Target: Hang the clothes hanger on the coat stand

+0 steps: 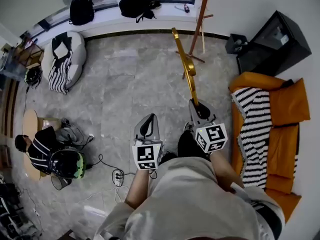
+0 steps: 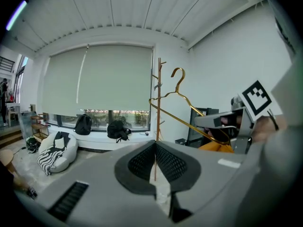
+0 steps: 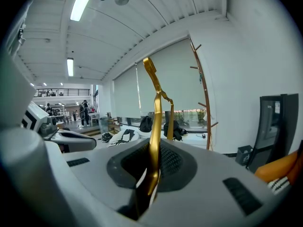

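**Clothes hanger**: gold metal, clamped at one end in the right gripper. It is carried in the air over the floor, reaching forward and upward from the fingers. In the left gripper view its hook stands upright beside the pole of the coat stand, clear of the pegs. Not hung.

**Right gripper**: fingers closed narrowly on the hanger's gold bar, which passes straight up between them. It is pointed roughly level toward the stand.

**Left gripper**: fingers pressed together with nothing between them. It is held beside the right gripper, a little apart from it and from the hanger.

**Coat stand**: a slim reddish-wooden pole with short angled pegs. It stands upright on the floor near the window wall, ahead of both grippers.

**Floor**: grey marbled tile.

**Sofa**: orange, at the person's right, with a black-and-white striped throw draped over its near side.

**Black cabinet**: beyond the sofa against the wall, with a small black bin just beside it.

**Bean bag**: white, far left, with a striped cloth lying on it.

**Two black backpacks**: on the window ledge, apart from each other.

**Seated person**: at the left edge in a dark striped top. A black-and-green helmet is close by, and a white power strip lies on the floor near it.
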`<state>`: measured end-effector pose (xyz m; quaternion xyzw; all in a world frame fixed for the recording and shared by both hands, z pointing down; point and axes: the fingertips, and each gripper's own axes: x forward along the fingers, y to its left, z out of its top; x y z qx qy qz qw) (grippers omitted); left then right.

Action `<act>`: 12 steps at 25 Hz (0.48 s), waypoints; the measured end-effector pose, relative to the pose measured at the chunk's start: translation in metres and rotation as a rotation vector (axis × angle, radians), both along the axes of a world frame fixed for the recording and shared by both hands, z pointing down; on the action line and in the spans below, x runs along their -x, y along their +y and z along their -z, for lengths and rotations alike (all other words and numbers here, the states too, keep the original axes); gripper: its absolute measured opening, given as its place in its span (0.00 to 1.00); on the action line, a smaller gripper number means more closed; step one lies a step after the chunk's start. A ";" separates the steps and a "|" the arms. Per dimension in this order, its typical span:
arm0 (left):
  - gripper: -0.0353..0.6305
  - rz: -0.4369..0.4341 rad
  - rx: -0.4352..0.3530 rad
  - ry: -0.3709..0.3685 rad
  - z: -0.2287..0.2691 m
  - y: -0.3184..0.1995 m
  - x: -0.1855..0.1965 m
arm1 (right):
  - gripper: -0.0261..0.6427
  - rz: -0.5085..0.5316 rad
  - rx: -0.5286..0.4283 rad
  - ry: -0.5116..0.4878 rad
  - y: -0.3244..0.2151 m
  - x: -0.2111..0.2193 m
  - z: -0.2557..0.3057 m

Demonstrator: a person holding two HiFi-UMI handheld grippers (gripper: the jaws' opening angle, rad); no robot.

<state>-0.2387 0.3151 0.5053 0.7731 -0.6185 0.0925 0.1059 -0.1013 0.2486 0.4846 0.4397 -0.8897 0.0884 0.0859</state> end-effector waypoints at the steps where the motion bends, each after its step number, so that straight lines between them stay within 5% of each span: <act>1: 0.07 -0.006 0.002 -0.003 0.001 -0.009 -0.006 | 0.07 0.009 -0.002 0.011 -0.008 -0.002 0.000; 12: 0.07 -0.100 0.050 -0.011 0.003 -0.139 -0.085 | 0.07 0.054 0.109 -0.034 -0.121 -0.068 -0.007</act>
